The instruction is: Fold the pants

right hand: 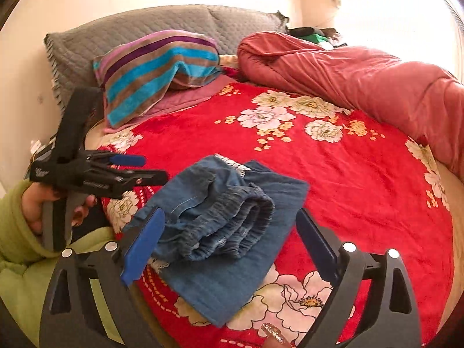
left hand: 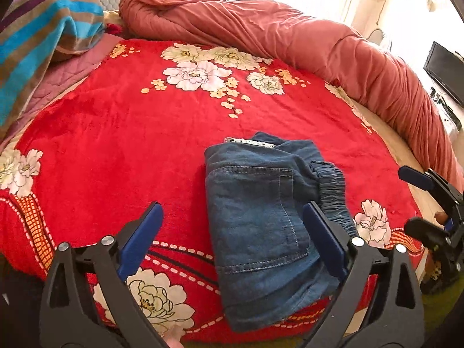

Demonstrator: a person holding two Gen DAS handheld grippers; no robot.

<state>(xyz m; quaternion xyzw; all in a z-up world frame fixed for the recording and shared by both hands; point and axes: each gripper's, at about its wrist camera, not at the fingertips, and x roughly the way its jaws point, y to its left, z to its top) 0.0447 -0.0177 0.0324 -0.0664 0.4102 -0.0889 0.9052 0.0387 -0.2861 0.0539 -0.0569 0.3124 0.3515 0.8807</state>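
Observation:
The blue denim pants lie folded in a compact stack on the red floral blanket, the elastic waistband on top at one side. My left gripper is open and empty, hovering just in front of the stack, fingers either side of its near end. My right gripper is open and empty, held over the waistband side. The left gripper also shows in the right wrist view, beside the pants. The right gripper shows at the edge of the left wrist view.
A rolled salmon-red duvet runs along the far and right sides of the bed. A striped towel and grey pillow sit at the head. A black screen stands beyond the bed's right edge.

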